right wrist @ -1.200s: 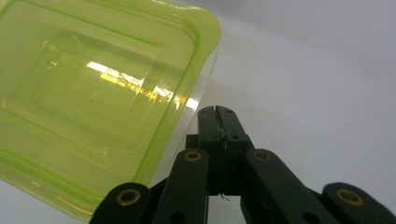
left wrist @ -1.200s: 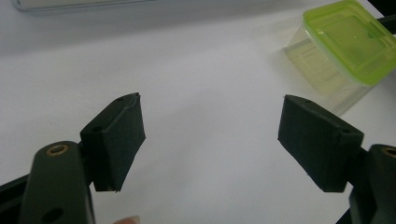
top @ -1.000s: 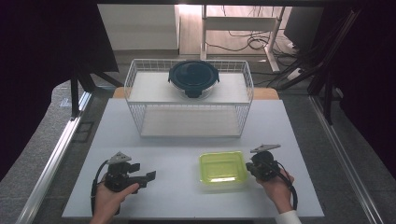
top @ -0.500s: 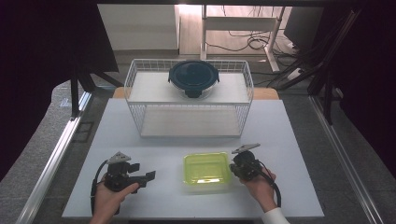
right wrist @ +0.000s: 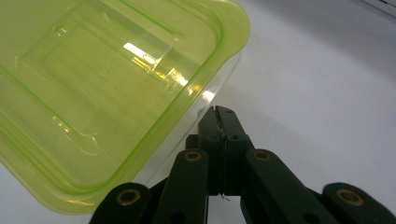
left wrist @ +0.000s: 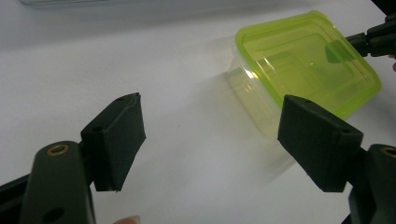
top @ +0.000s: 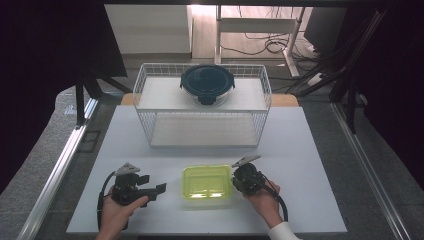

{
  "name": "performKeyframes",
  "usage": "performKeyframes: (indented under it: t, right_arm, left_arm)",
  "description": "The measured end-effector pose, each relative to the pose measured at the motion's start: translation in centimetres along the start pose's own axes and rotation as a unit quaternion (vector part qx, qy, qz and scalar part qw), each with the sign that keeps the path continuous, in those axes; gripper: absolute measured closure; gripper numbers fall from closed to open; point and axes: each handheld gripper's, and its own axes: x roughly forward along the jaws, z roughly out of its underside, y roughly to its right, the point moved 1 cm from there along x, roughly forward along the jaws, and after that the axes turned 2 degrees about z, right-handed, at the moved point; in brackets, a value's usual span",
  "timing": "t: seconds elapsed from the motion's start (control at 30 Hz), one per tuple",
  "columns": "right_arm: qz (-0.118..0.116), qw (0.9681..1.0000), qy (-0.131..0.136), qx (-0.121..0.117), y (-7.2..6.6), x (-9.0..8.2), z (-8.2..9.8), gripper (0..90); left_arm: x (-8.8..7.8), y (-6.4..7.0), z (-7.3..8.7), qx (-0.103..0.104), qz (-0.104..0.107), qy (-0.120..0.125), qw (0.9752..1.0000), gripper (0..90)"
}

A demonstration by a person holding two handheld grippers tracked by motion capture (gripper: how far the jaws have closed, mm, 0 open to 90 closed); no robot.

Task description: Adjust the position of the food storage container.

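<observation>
Nearest the person, the left gripper (top: 159, 188) sits low on the white table (top: 320, 150) with its jaws spread wide and nothing between them; in the left gripper view they frame bare tabletop, and the green-lidded box (left wrist: 306, 63) lies just beyond, up and to the right.

The right gripper (top: 234, 181) is on the other side of that box (top: 207, 182), jaws pressed flat together. From its own view the closed tips (right wrist: 219, 116) are right up against the clear wall just under the lid's rim, touching or as good as. It isn't holding anything, so to me this reads as a nudge: closed jaws used as a pusher to slide the box across the table toward the left hand.

So the step in hand looks like positioning the box, not lifting it. For the next move I'd guess the open left jaws need to come round a side or the rim of the box, squarely, since a thin plastic wall will flex or skate away.

Farther back stands a white wire rack (top: 202, 110), with a round dark-lidded container (top: 207, 83) on its top shelf, well apart from all this.
</observation>
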Motion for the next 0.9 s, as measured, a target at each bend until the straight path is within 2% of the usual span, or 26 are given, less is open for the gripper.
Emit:
performKeyframes:
  t: [0.23,0.37,0.53,0.67,0.7,0.73,0.77,0.8,0.83,0.87,0.9]
  right_arm:
    - [-0.006,1.0000,0.001,-0.004,-0.3,0.0,0.0,89.1]
    - [0.016,0.9996,0.021,0.006,0.7,-1.6,0.5,89.1]
    - [0.020,0.9977,0.054,0.035,2.2,-3.9,1.9,89.1]
    - [0.004,0.9949,0.079,0.063,3.2,-5.0,2.7,89.0]
    - [-0.004,0.9938,0.087,0.070,3.4,-5.2,2.8,89.0]
    - [-0.024,0.9920,0.093,0.083,3.6,-5.4,2.9,88.9]
    - [-0.024,0.9920,0.093,0.083,3.6,-5.4,2.9,88.9]
    - [-0.033,0.9907,0.098,0.089,3.8,-5.4,2.9,88.3]
    - [-0.045,0.9887,0.104,0.098,3.9,-5.3,2.9,83.7]
    - [-0.068,0.9849,0.108,0.117,4.1,-5.2,2.9,65.0]
    - [-0.068,0.9849,0.108,0.117,4.1,-5.2,2.9,65.0]
  left_arm:
    - [0.1,0.2,0.0,0.000,0.002,0.000,1.0000,22.2]
    - [0.0,0.0,0.1,-0.002,0.001,0.001,1.0000,22.2]
    - [0.0,0.0,0.1,-0.002,0.001,0.002,1.0000,22.2]
    - [0.0,0.2,0.1,0.000,0.001,0.003,1.0000,22.2]
    - [0.0,0.2,0.1,0.000,0.001,0.002,1.0000,22.2]
    - [0.0,0.3,0.2,0.001,0.001,0.002,1.0000,22.2]
    - [0.0,0.3,0.2,0.001,0.001,0.002,1.0000,22.2]
    - [0.1,0.3,0.2,0.001,0.002,0.002,1.0000,22.2]
    - [0.1,0.3,0.2,0.000,0.003,0.001,1.0000,22.2]
    - [0.2,0.3,0.2,0.002,0.003,-0.001,1.0000,22.2]
    - [0.2,0.3,0.3,0.002,0.004,-0.001,1.0000,22.2]
